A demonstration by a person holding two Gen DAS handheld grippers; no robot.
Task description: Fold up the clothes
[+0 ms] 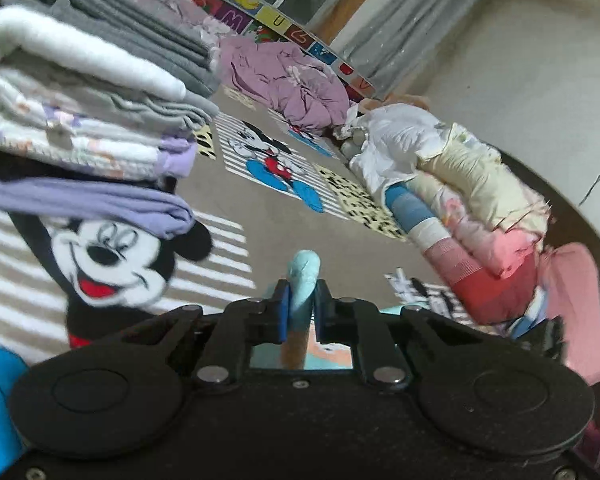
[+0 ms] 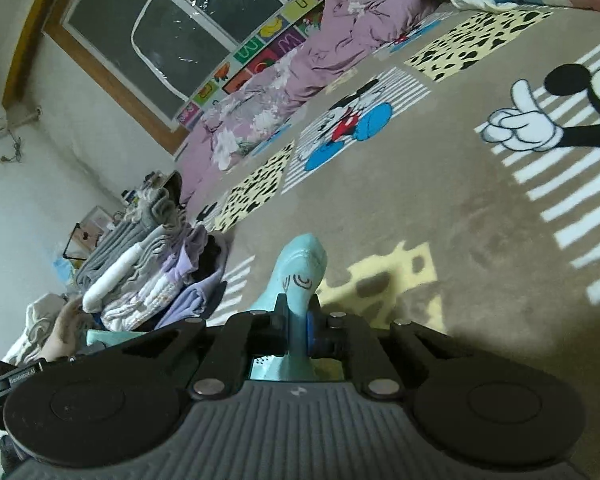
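Mid-fold, you hold a light blue garment (image 1: 305, 280) pinched at two points above a cartoon mouse rug (image 1: 236, 192). On your left, the left gripper (image 1: 300, 312) is clamped on a rolled edge of the cloth, which pokes up between its blue pads (image 1: 283, 312); beside it stands a tall stack of folded clothes (image 1: 84, 92) (grey, white and lilac layers, tilted in the fisheye). Farther back lies a crumpled mauve quilt (image 1: 292, 80), and toward the right of that view a second pile of pink and cream fabric (image 1: 476, 208).

On your right, the right gripper (image 2: 300, 328) is likewise closed on the same blue cloth (image 2: 300, 276), a printed mark showing near the pinched end. Bare rug (image 2: 480, 220) stretches ahead of it, with the folded stack (image 2: 152, 276) off to its left.

Judging by both pinches and the open rug below, you appear to be carrying or stretching the garment before laying it flat; how much of it hangs beneath cannot be seen. The next move likely calls for keeping both grips level and the cloth taut, lowering it onto clear rug, then bringing one edge across to the other.
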